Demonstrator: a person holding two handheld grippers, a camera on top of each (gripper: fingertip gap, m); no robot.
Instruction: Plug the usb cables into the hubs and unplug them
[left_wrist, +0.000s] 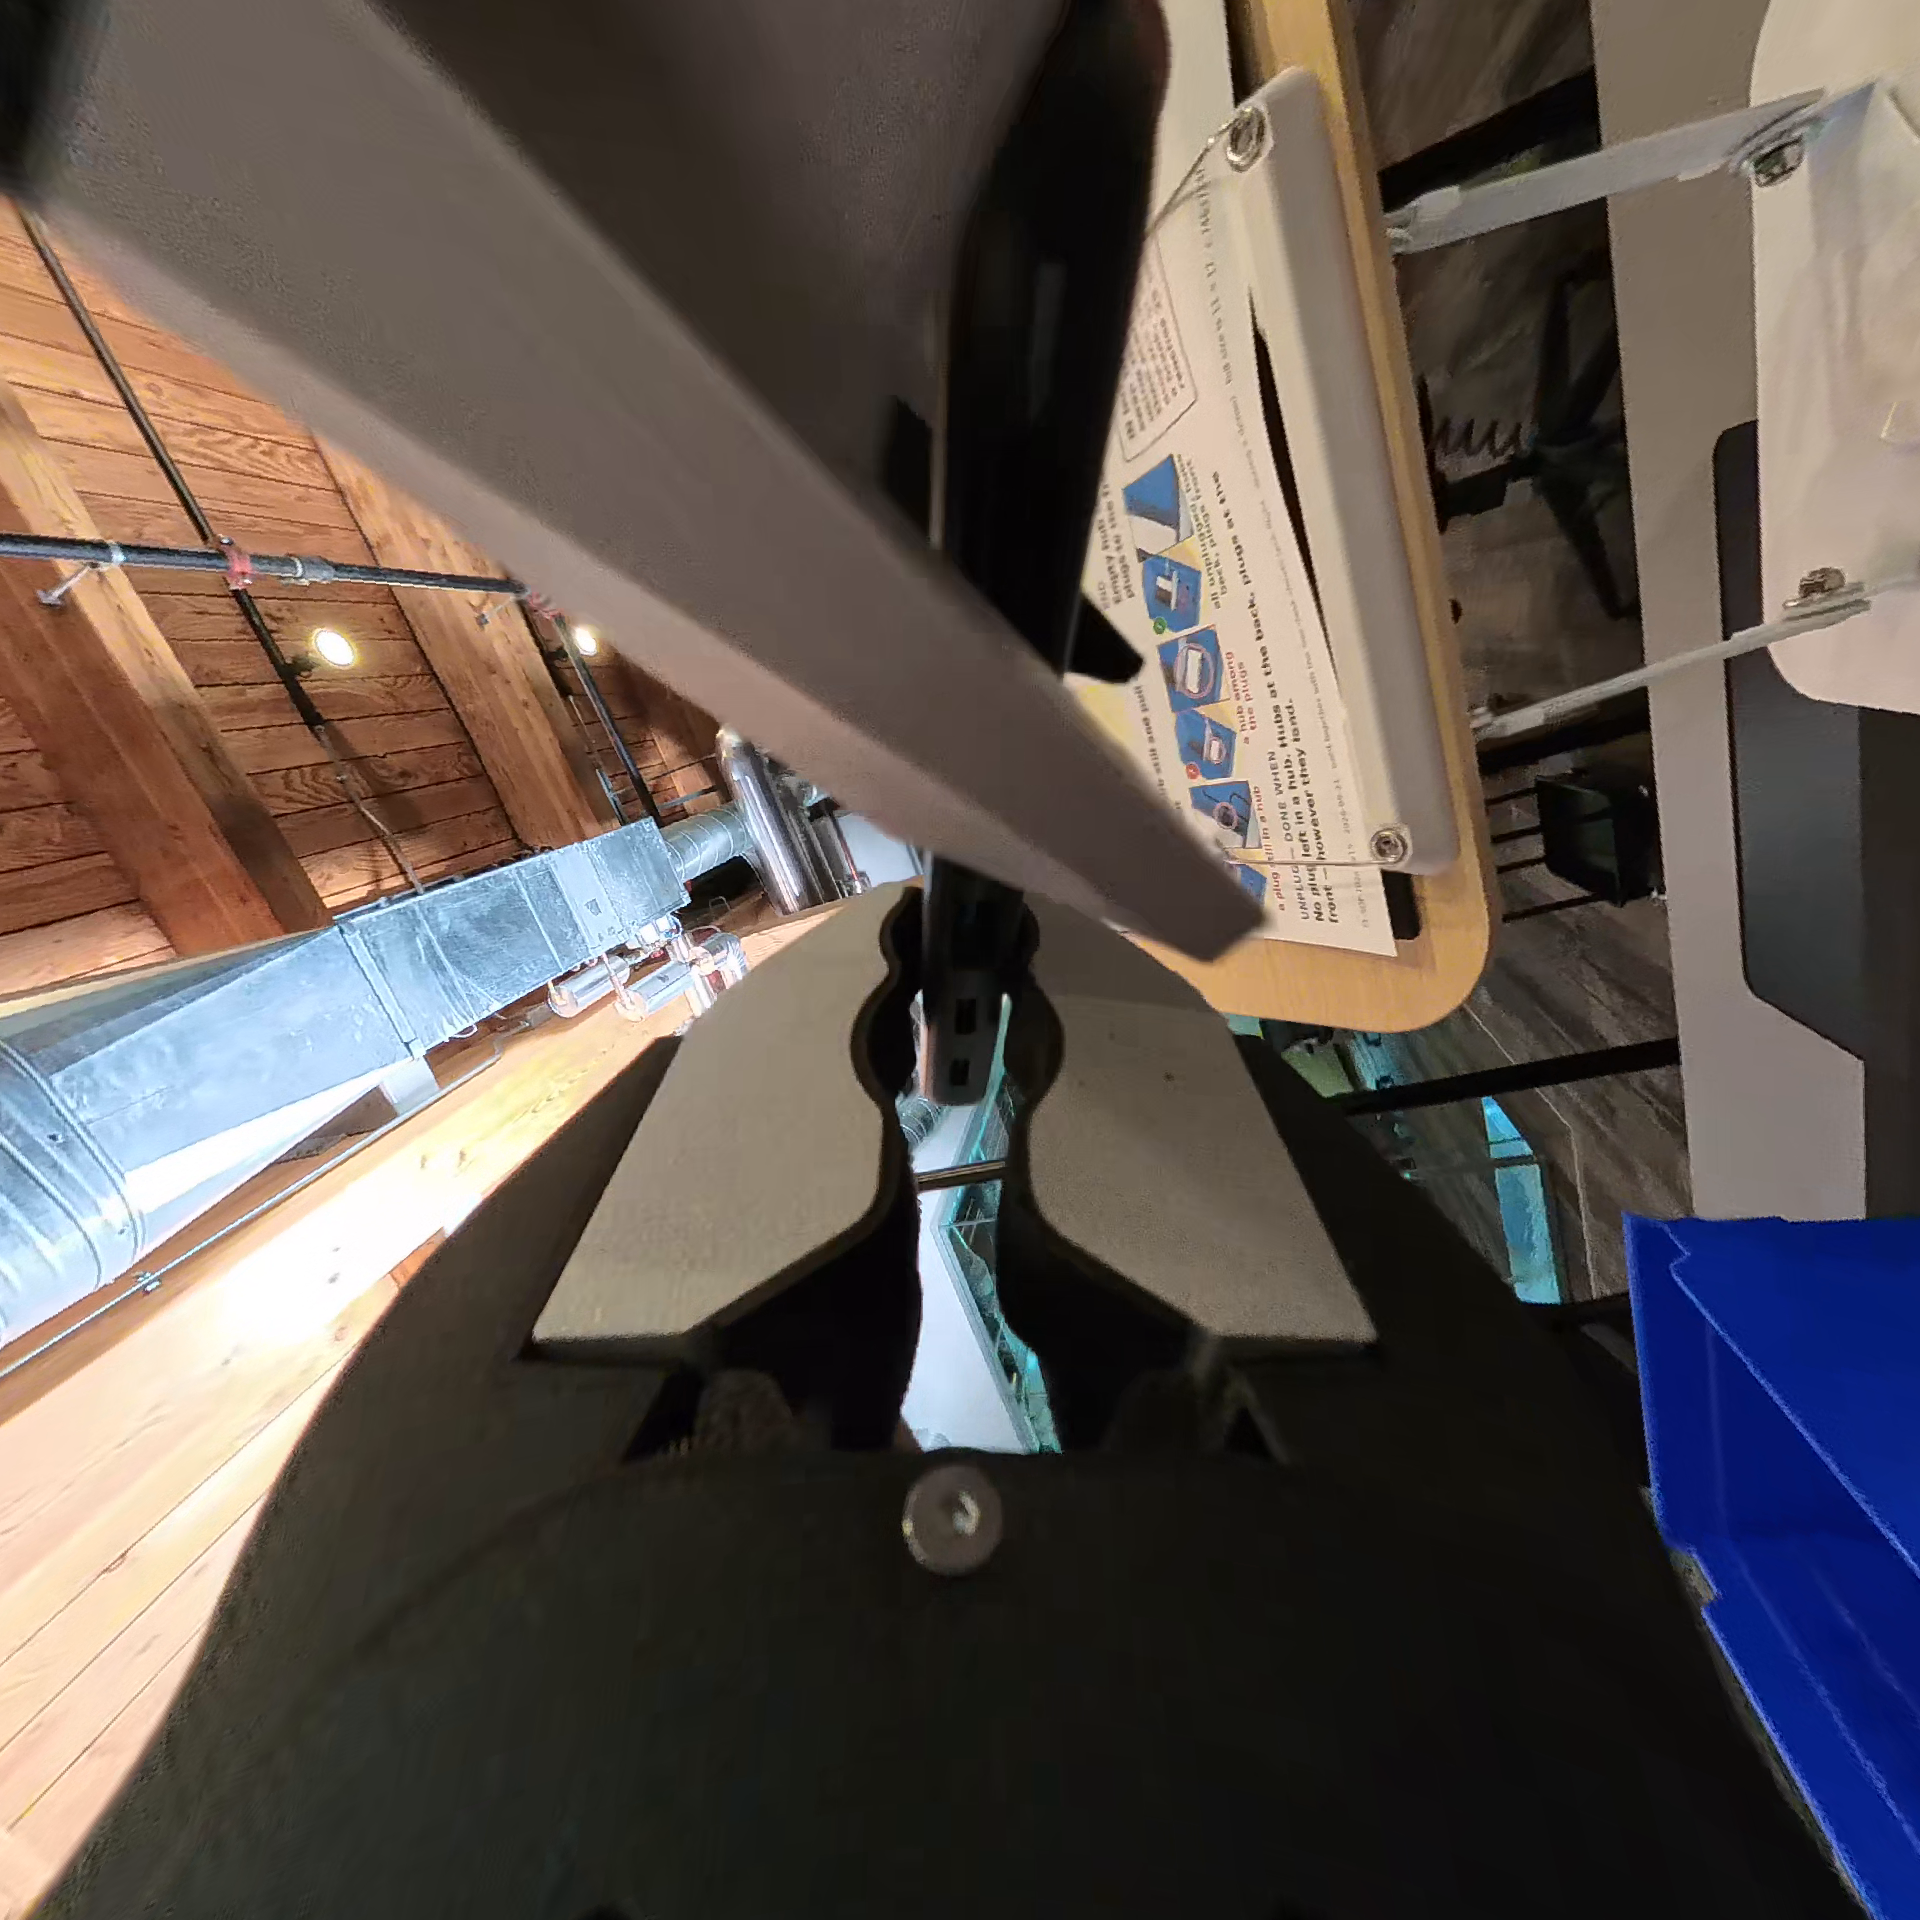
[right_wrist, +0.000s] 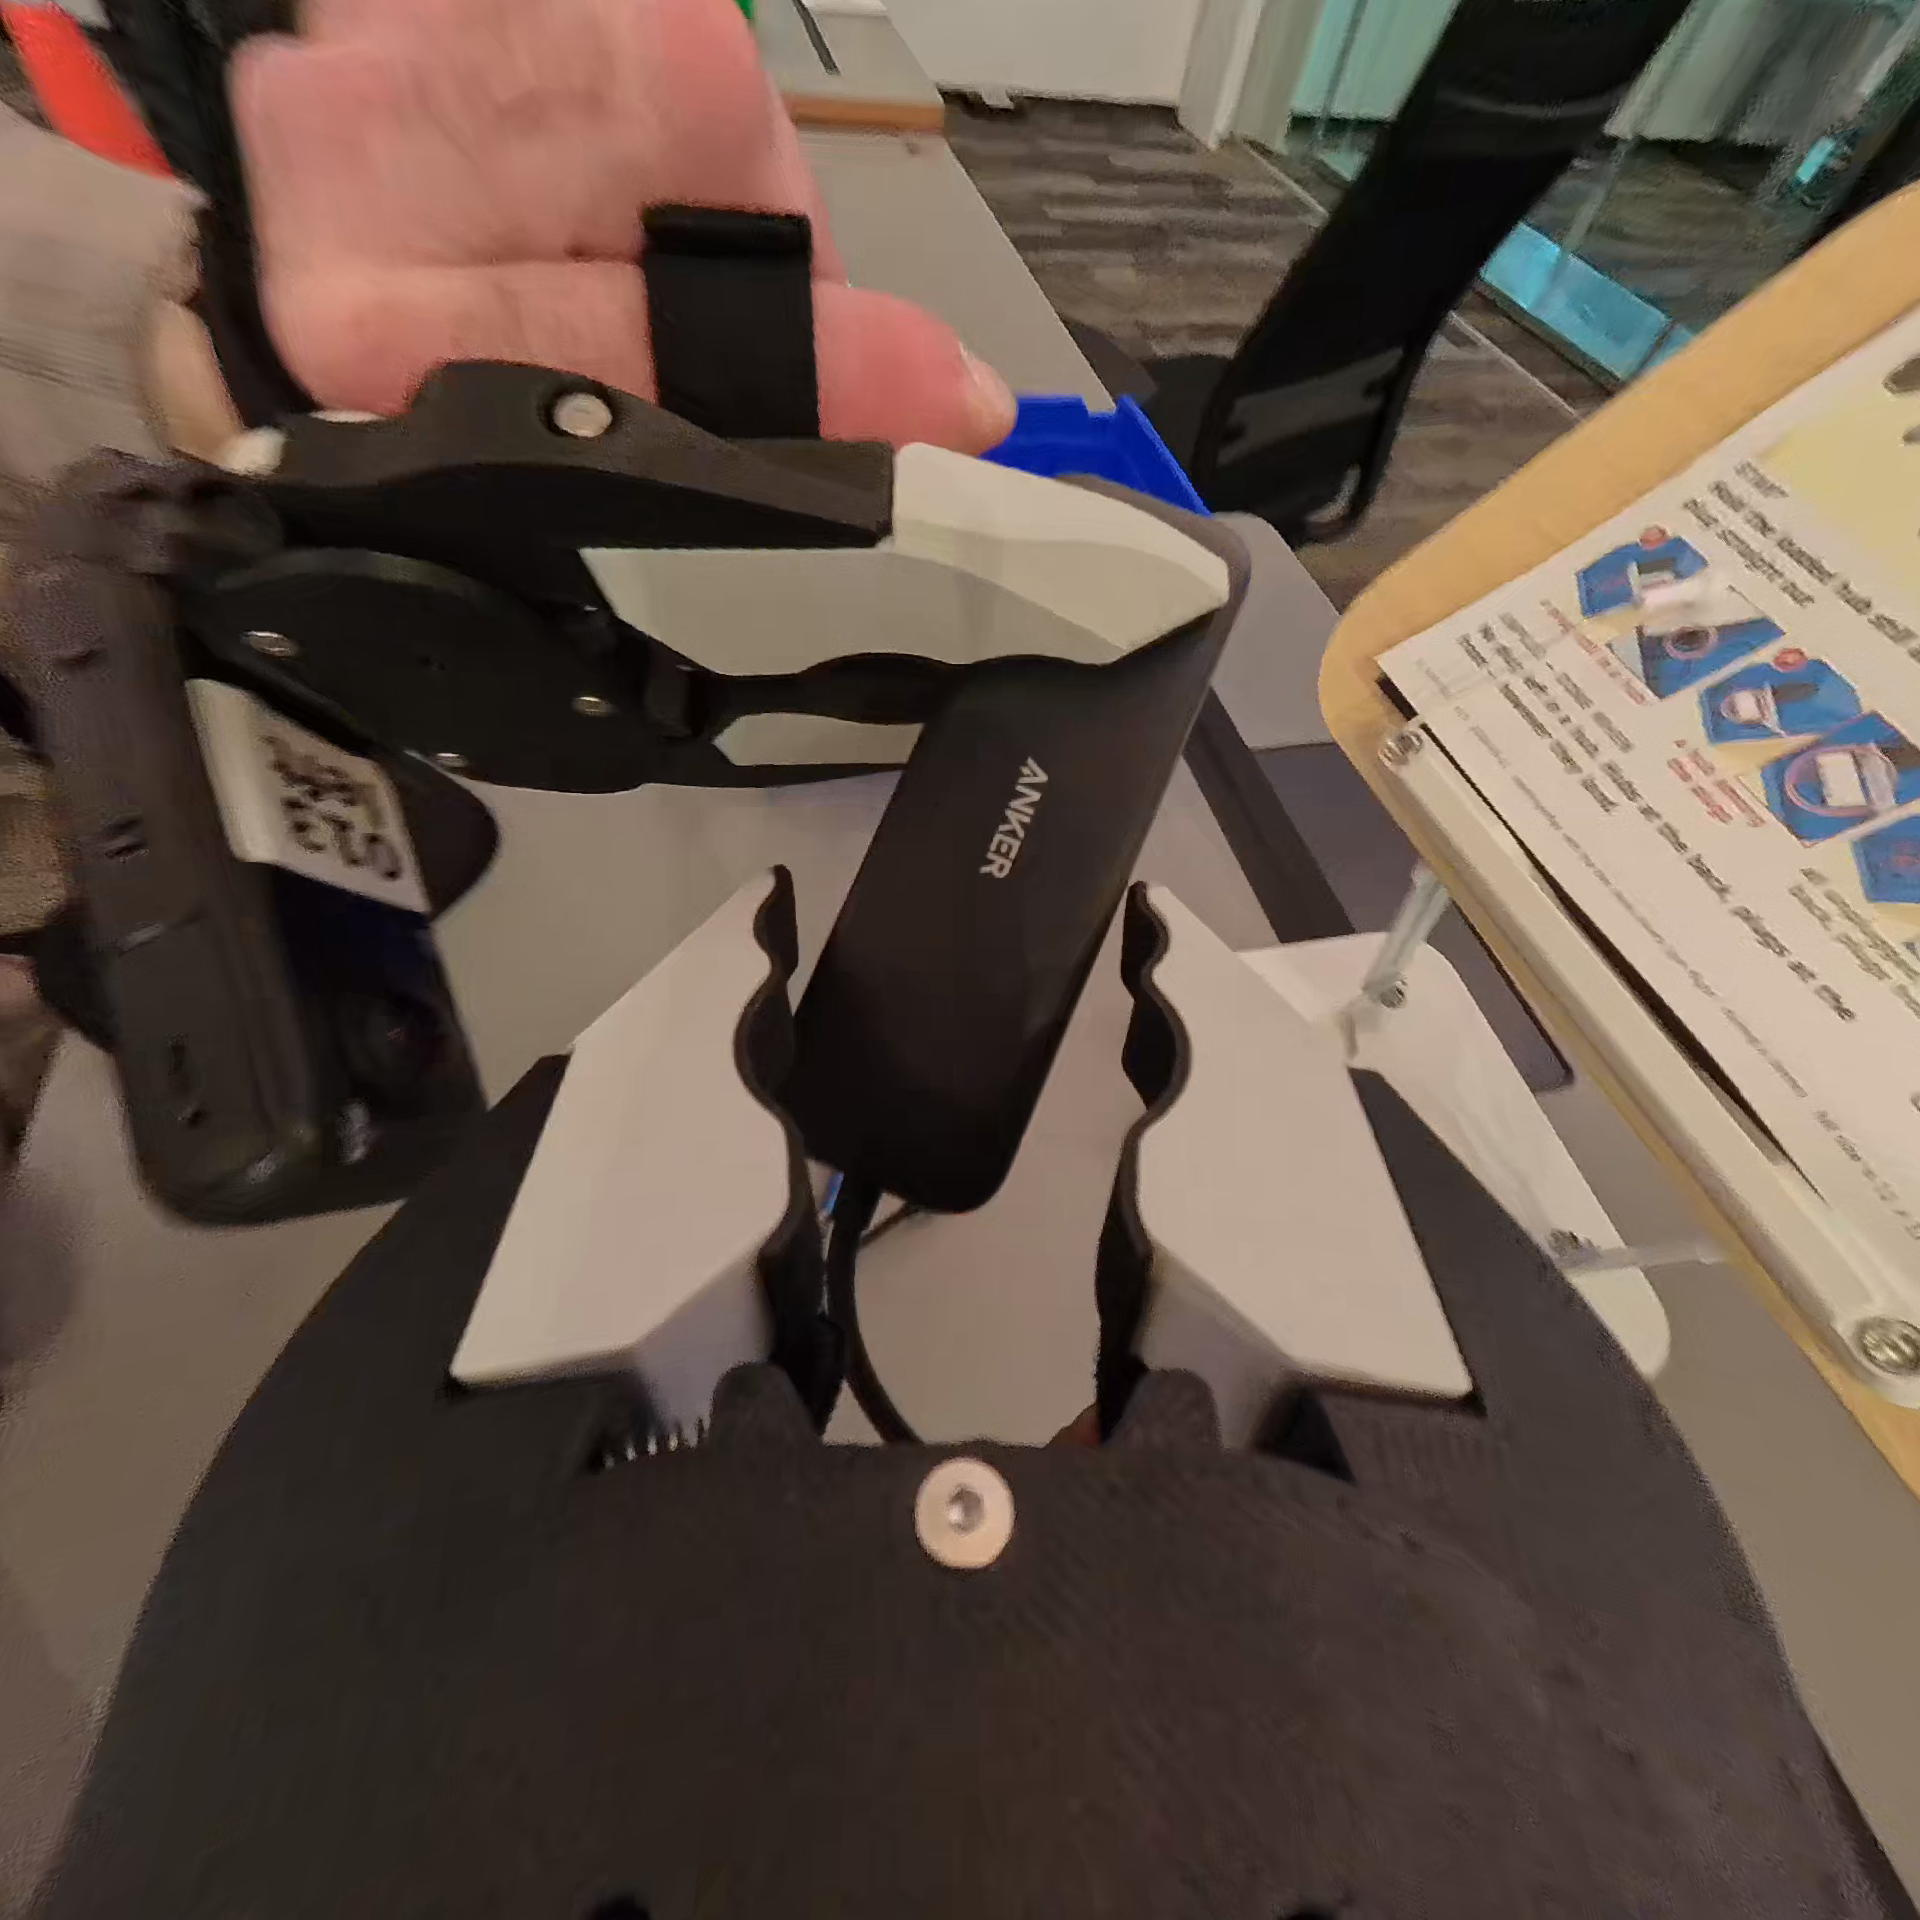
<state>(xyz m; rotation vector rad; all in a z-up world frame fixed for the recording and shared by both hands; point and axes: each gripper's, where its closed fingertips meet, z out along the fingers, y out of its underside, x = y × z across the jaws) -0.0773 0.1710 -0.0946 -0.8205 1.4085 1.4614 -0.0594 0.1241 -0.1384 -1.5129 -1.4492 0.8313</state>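
Now the left gripper (right_wrist: 1195, 623) clamps the hub (right_wrist: 997, 935), between the right fingers (right_wrist: 644, 1122).

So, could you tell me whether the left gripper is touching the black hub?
Touching. The right wrist view shows the left gripper with its fingers clamped on the far end of the hub.

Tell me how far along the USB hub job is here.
Done: nothing shows as plugged. In hand: the left gripper is shut on the slim black rectangular hub, lifted off the grey table; the right gripper is open around its lower end, above the black cable. Left: plugging and unplugging; no port visibly holds a plug.
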